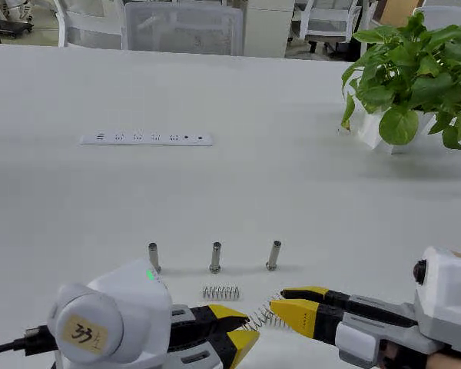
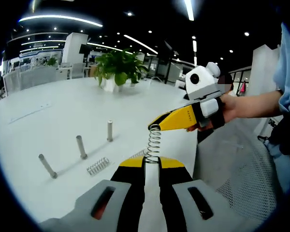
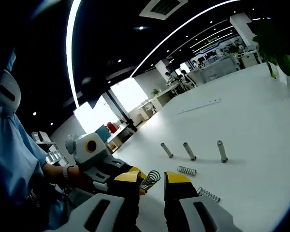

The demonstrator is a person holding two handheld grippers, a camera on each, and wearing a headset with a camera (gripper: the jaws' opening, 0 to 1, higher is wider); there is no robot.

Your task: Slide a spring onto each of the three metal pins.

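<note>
Three upright metal pins (image 1: 154, 257) (image 1: 216, 257) (image 1: 273, 254) stand bare in a row on the white table. My left gripper (image 1: 246, 330) (image 2: 152, 161) is shut on one end of a spring (image 1: 262, 316) (image 2: 153, 142) (image 3: 150, 179), held off the table. The spring's other end reaches between the yellow fingers of my right gripper (image 1: 280, 302) (image 3: 154, 180), which stands open around it. A second spring (image 1: 220, 292) (image 2: 97, 166) (image 3: 187, 170) lies on the table just in front of the middle pin. A third spring (image 3: 209, 195) lies nearer, beside my right gripper.
A white power strip (image 1: 146, 139) lies farther back on the table (image 1: 238, 184). A potted green plant (image 1: 411, 77) stands at the back right. Office chairs (image 1: 183, 27) line the far edge. A person's hand (image 2: 232, 106) holds the right gripper.
</note>
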